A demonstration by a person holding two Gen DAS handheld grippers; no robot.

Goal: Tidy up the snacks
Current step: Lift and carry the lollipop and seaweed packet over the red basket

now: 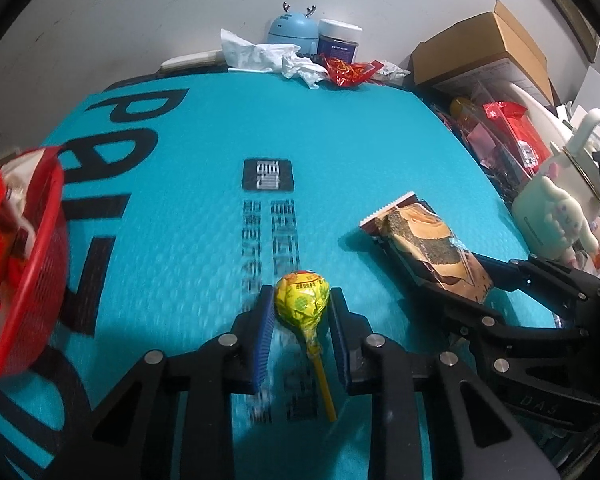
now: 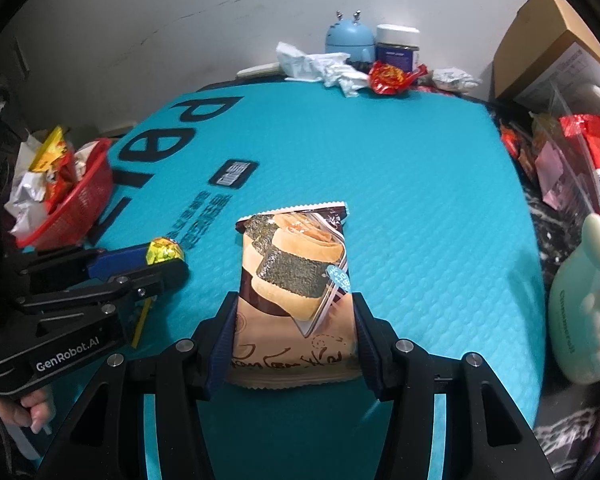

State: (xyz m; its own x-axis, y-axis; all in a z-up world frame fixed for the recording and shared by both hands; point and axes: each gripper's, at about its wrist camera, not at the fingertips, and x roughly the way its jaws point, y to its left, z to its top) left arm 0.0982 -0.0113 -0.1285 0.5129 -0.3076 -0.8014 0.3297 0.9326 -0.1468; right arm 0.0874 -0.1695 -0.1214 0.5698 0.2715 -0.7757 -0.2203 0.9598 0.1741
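My left gripper [image 1: 301, 300] is shut on a yellow-wrapped lollipop [image 1: 300, 298], its stick pointing back toward the camera, just above the teal mat [image 1: 204, 132]. The same lollipop shows in the right wrist view [image 2: 164, 250] between the left fingers. My right gripper [image 2: 294, 320] is shut on a brown seaweed snack packet [image 2: 294, 280], held flat over the mat; the packet also shows in the left wrist view [image 1: 424, 246]. A red basket [image 1: 28, 264] with snack packets stands at the mat's left edge, also seen in the right wrist view [image 2: 74, 204].
At the far edge lie crumpled white paper [image 1: 276, 58], a red wrapper [image 1: 350, 72], a blue gadget [image 1: 294, 30] and a jar [image 1: 338, 40]. On the right are a cardboard box [image 1: 484, 48], a clear bin of red packets [image 1: 508, 136] and a pale green bottle [image 2: 584, 312].
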